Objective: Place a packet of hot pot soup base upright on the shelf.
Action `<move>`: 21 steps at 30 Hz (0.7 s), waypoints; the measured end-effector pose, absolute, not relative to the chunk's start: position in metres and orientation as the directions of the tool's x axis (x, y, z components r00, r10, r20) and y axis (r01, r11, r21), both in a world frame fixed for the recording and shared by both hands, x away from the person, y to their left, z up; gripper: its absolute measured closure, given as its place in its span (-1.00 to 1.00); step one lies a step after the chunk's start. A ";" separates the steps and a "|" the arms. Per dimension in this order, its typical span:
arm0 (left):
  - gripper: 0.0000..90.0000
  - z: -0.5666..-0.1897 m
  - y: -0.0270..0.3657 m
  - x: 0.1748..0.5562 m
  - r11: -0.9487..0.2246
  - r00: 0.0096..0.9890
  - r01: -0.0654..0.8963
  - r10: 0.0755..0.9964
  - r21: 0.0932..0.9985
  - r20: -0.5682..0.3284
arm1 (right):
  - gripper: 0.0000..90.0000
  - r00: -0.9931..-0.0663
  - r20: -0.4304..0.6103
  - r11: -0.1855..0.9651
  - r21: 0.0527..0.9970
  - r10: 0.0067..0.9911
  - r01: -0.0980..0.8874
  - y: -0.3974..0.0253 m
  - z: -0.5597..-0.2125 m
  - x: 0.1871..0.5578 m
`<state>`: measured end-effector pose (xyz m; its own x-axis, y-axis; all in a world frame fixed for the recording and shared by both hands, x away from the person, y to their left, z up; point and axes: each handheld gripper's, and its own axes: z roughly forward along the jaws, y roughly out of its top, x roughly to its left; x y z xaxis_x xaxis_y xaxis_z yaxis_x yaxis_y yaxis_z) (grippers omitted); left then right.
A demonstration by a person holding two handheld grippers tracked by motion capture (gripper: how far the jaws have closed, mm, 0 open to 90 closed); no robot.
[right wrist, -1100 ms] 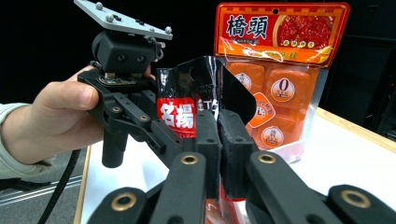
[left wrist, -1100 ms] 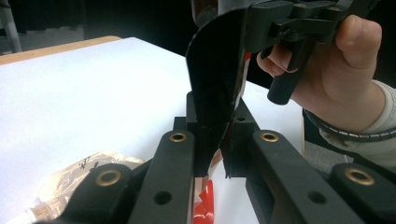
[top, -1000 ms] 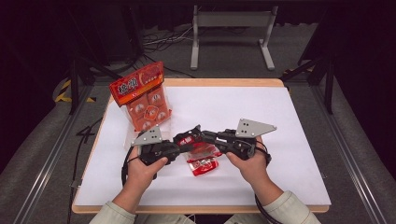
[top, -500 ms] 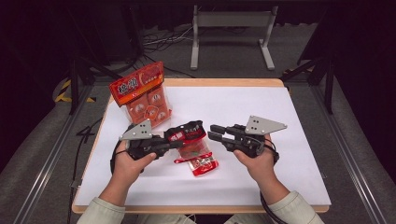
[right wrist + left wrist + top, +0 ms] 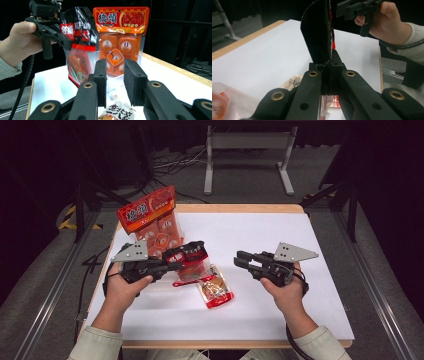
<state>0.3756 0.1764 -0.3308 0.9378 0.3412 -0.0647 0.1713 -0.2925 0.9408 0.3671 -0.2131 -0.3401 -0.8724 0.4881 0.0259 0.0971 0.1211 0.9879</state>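
**Black-and-red pouch lifted, grippers parted**

Three snack packs counted: a black-and-red pouch [image 5: 189,256] in the left gripper [image 5: 172,265], a small sachet [image 5: 216,292] flat on the desk [image 5: 320,310], an orange multipack [image 5: 152,222] standing upright at the back left. Two grippers, one per hand. Left jaws clamped on the pouch's edge, pouch held clear above the desk, hanging long axis roughly vertical, printed face toward the right gripper [image 5: 242,259]. Right jaws narrowly apart, holding nothing, pointed left at the pouch. Sachet's long axis running diagonally, away from the person and leftward. Compared with half a second back: grippers further apart, right one drawn off rightward, pouch in much the same place.
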 end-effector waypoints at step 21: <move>0.98 -0.318 0.221 0.390 -0.296 0.890 0.133 0.455 0.946 0.017 | 0.62 -0.863 0.041 0.110 0.988 0.503 0.110 -0.222 -0.343 0.370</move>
